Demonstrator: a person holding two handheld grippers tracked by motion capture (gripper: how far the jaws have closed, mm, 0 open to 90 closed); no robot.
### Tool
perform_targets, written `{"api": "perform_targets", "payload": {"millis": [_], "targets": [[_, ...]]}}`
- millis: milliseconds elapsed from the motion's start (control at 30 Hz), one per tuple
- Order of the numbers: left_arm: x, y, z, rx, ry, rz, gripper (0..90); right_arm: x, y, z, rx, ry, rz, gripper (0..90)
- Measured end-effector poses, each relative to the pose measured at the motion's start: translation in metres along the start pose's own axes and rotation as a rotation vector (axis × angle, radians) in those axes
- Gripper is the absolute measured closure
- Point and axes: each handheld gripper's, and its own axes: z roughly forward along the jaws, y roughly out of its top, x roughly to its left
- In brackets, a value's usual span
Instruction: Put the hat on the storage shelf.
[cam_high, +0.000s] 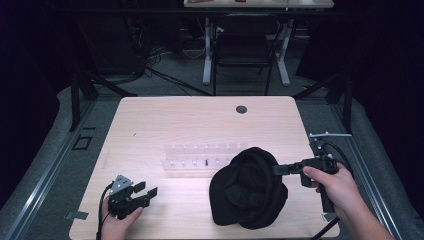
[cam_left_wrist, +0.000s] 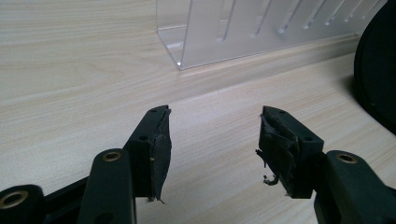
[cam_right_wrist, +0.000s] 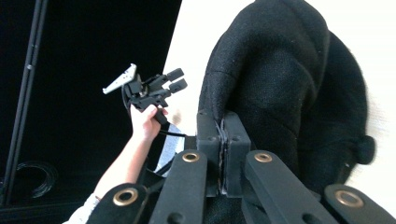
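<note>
Right gripper clamped on black hat's edge, frame right | left gripper wide, empty | soft, light, floppy; pinch brim fold

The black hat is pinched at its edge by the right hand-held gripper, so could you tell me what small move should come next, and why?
Probably lift the black hat a little higher: the right hand-held gripper is shut on its edge, yet most of it lies on the table.
</note>
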Motion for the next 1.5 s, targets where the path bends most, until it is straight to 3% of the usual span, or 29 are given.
{"api": "perform_targets", "payload": {"millis": [167, 1033, 1267, 1500], "targets": [[0.0, 0.0, 0.001, -0.003, 0.001, -0.001, 43.8, 0.008, 0.002, -0.008, -0.044, 0.008, -0.017, 88.7], [-0.001, 0.0, 0.001, 0.004, -0.003, 0.0, 43.8, 0.03, 0.016, -0.035, -0.13, 0.03, -0.045, 88.7], [-0.001, 0.0, 0.001, 0.002, -0.002, -0.001, 43.8, 0.042, 0.023, -0.04, -0.161, 0.035, -0.046, 88.7], [0.0, 0.0, 0.001, 0.003, -0.004, -0.001, 43.8, 0.057, 0.031, -0.045, -0.163, 0.03, -0.079, 88.7]]}}
